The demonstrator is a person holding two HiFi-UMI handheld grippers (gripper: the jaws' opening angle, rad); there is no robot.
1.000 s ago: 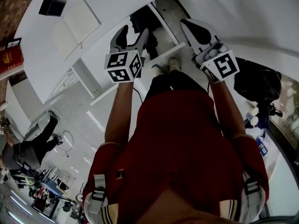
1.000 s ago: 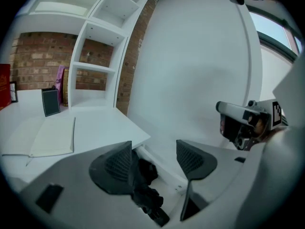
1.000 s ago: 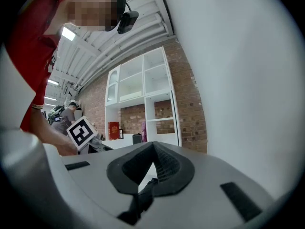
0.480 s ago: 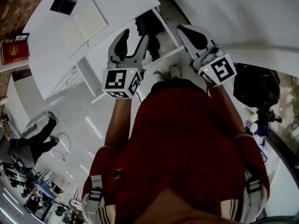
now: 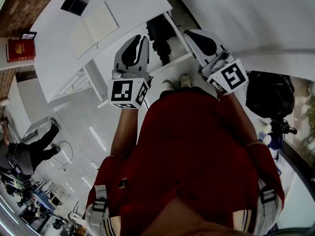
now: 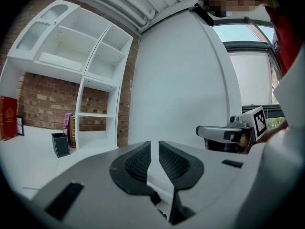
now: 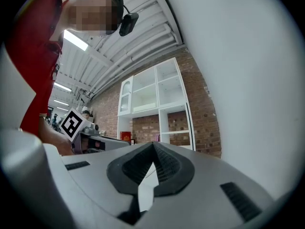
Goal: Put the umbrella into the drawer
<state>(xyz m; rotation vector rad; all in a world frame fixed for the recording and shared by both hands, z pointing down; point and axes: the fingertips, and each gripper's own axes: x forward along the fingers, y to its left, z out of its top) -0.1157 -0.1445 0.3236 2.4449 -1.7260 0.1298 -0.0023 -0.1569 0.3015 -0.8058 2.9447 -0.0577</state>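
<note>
The left gripper has 2 grey plastic jaws lined with black ribbed rubber pads. Only a narrow slit remains between the pads as they close, and nothing sits in it. The right gripper is built the same way. Its jaws meet at the tips, empty, with a small teardrop gap behind the tips. Each gripper carries a cube with black-and-white square markers. A person in a red shirt holds both grippers side by side, pointing about level.

From the head view, the left gripper and the right gripper hang above an open white drawer. The umbrella lies inside that drawer, well below the jaws. Seen from above it sits between the 2 grippers and touches neither. It is a dark, folded, bundled shape. Its long axis runs from the near front of the drawer toward the far end. Which end is the handle cannot be made out.

The drawer belongs to a smooth white bench. Left of the drawer, a pale flat notebook and a small black box rest on the bench top. A red book stands farther left. The left gripper view shows a white open shelf unit against a brick wall.
</note>
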